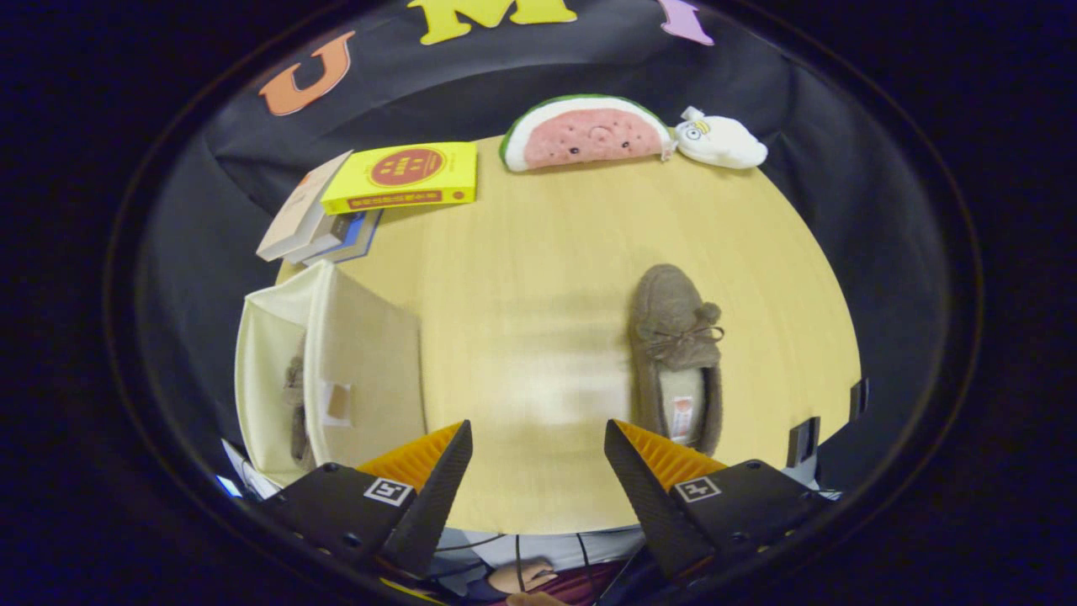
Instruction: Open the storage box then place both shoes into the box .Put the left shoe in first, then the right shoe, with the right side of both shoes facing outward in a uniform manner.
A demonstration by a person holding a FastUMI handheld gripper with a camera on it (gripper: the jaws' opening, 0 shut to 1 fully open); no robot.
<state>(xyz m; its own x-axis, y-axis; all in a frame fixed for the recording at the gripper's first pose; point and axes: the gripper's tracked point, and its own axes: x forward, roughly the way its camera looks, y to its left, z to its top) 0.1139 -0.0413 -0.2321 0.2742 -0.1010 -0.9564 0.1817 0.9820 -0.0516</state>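
We hold the gripper (537,459) above the pale wooden table (538,278) with its two fingers spread wide and nothing between them, only bare tabletop showing in the gap. That open stance suits a reach, since the remaining shoe has yet to be taken.

That shoe, a brown fuzzy slipper with a small bow and a pale lining (677,358), lies flat on the table just ahead of our right finger, heel nearest us and toe pointing away. Its heel sits close beside that fingertip, so a slight shift to the right should bring it between the fingers.

To the left, just beyond our left finger, stands the cream fabric storage box (336,370) with its flap open. A brown fuzzy shape inside (294,396) looks like the first shoe already stowed, though it is mostly hidden by the box wall and we cannot be sure how it faces.

Well beyond the fingers, at the far side of the table, rest a stack of books topped by a yellow one (402,177), a watermelon-slice plush (586,133) and a small white plush toy (721,141), all clear of our working path.
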